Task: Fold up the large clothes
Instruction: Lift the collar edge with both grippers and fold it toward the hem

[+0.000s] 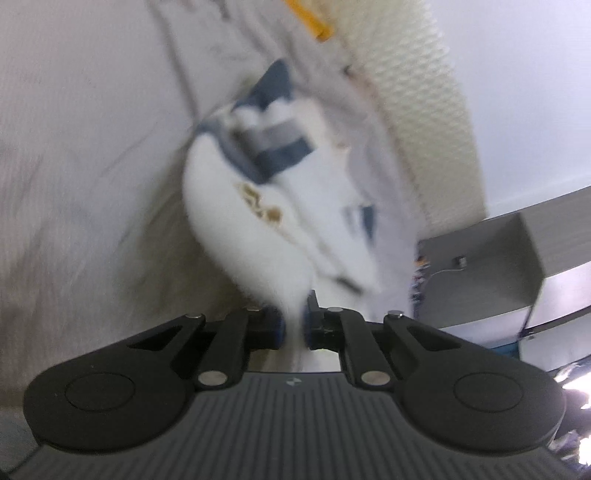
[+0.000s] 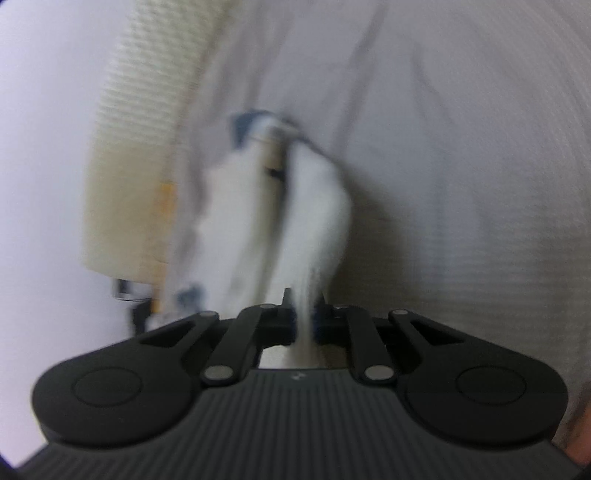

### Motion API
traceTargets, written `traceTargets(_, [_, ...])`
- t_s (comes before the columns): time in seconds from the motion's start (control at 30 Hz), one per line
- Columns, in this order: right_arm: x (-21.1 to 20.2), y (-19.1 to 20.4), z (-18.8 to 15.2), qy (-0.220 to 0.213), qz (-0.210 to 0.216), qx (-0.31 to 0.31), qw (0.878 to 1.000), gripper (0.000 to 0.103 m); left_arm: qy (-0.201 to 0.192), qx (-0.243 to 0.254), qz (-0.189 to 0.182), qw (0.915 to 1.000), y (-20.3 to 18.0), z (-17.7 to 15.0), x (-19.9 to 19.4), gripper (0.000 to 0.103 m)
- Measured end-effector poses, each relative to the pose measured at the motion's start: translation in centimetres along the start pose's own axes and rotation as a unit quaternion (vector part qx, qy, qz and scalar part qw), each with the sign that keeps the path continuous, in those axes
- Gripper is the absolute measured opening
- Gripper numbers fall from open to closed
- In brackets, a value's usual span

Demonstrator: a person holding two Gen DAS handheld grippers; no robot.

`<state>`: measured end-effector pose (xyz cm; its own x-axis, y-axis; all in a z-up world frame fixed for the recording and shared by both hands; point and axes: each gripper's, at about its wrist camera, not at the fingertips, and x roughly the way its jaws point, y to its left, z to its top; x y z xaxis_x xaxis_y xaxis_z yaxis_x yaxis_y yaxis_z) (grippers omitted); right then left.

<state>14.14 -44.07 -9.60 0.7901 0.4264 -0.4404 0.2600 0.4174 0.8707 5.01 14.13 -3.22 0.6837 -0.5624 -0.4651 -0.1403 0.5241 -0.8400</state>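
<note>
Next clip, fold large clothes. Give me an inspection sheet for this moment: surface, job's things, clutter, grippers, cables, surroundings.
Surface: pale grey sheet, creased, over a cream textured mattress edge; both views blurred.
Job's things: white garment with dark blue trim, bunched and held up by both grippers.
Clutter: yellow tag near the mattress edge; nothing else seen.
Grippers: left gripper shut on the white garment; right gripper shut on it too.
Cables: thin wire on the grey cabinet.
Surroundings: grey cabinet, white wall.

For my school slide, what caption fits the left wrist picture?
Left hand-held gripper pinches a blurry white garment with navy stripes.
</note>
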Motion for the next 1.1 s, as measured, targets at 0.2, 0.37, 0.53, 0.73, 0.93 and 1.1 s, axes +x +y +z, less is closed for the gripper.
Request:
traceTargets(0.2, [-2.9, 4.4, 0.7, 0.000, 0.074, -0.036, 0.997, 0.010, -0.038, 0.041, -0.010, 0.9984, -4.1, 1.4, -3.4, 0.009])
traceTargets(0.37, [-6.3, 7.0, 0.7, 0.001, 0.108, -0.071, 0.992, 0.010, -0.054, 0.053, -0.031, 0.9966, -5.7, 0.3, -7.1, 0.009])
traceTargets(0.53, [-10.7, 8.6, -0.8, -0.005, 0.140, -0.096, 0.986, 0.010, -0.072, 0.071, -0.059, 0.9931, -7.0, -1.6, -12.2, 0.009])
traceTargets(0.73, [-17.2, 9.5, -3.8, -0.018, 0.184, -0.116, 0.976, 0.010, -0.068, 0.104, -0.079, 0.9891, -7.4, -5.1, -18.3, 0.009])
traceTargets(0.93, [-20.2, 8.5, -5.5, -0.031, 0.184, -0.124, 0.975, 0.010, -0.069, 0.112, -0.087, 0.9875, -6.9, -7.6, -21.3, 0.009])
traceTargets(1.1, [-16.9, 8.7, -4.1, -0.039, 0.160, -0.106, 0.981, 0.010, -0.082, 0.094, -0.078, 0.9891, -7.6, -4.9, -17.8, 0.009])
